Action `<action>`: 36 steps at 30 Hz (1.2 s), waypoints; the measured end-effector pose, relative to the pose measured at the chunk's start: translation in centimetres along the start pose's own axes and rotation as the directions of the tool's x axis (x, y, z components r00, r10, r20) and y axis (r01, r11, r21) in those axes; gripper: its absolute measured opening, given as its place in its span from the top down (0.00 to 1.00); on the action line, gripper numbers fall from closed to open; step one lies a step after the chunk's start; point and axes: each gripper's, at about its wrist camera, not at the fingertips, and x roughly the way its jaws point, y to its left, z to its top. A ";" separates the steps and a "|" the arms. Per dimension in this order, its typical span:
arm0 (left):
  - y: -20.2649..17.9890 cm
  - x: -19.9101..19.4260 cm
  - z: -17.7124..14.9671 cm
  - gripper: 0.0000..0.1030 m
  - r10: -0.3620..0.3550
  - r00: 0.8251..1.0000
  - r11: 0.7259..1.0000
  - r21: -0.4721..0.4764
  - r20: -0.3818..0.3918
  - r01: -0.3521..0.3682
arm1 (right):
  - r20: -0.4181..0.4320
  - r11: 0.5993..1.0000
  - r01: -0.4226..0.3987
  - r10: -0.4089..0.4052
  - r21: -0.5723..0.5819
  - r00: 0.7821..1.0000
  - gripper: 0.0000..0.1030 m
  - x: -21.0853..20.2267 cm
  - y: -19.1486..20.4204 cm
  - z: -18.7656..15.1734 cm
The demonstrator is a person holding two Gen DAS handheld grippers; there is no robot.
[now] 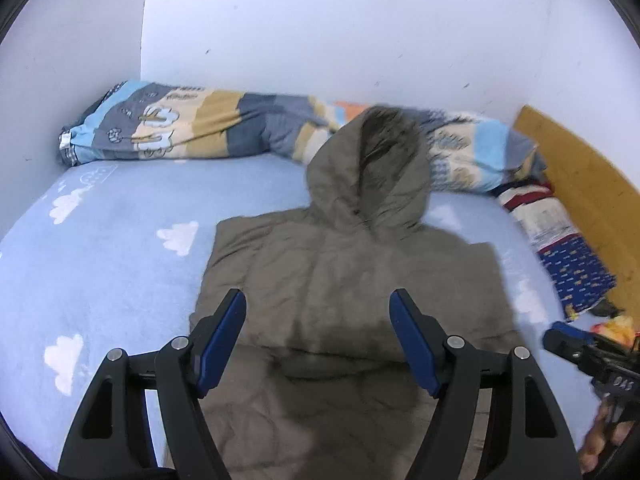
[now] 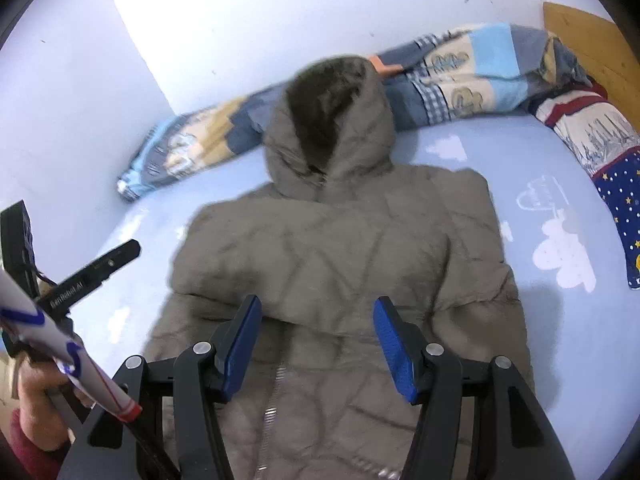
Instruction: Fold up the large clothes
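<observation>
A grey-olive hooded padded jacket (image 1: 340, 272) lies flat on the light blue bed sheet (image 1: 112, 248), hood (image 1: 368, 168) pointing to the wall, sleeves folded in over the body. It also shows in the right wrist view (image 2: 332, 248), with its zipper (image 2: 276, 392) near the bottom. My left gripper (image 1: 318, 304) is open and empty, above the jacket's lower part. My right gripper (image 2: 318, 308) is open and empty, above the jacket's middle. The right gripper's tip shows at the right edge of the left wrist view (image 1: 568, 340); the left gripper shows at the left of the right wrist view (image 2: 96, 268).
A patterned blue, tan and grey quilt (image 1: 192, 124) is bunched along the wall behind the hood. A star-and-stripe pillow (image 1: 560, 240) lies at the right by a wooden headboard (image 1: 580, 176). White walls (image 1: 320, 32) enclose the bed's far side and left.
</observation>
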 end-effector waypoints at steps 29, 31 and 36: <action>-0.7 7.8 -1.5 0.27 -0.033 0.996 0.997 -0.074 -0.083 0.027 | 0.097 0.997 0.064 -0.059 -0.045 0.994 0.38 -4.0 -0.1 10.5; 0.2 10.1 -1.5 0.27 -0.003 0.996 0.996 -0.084 -0.089 -0.004 | 0.083 0.994 0.085 -0.080 -0.061 0.993 0.38 -0.6 -1.0 13.9; 1.8 12.3 -1.7 0.27 -0.001 0.995 0.993 -0.115 -0.096 -0.010 | 0.032 0.997 0.070 -0.069 -0.018 0.997 0.38 8.3 -3.1 21.4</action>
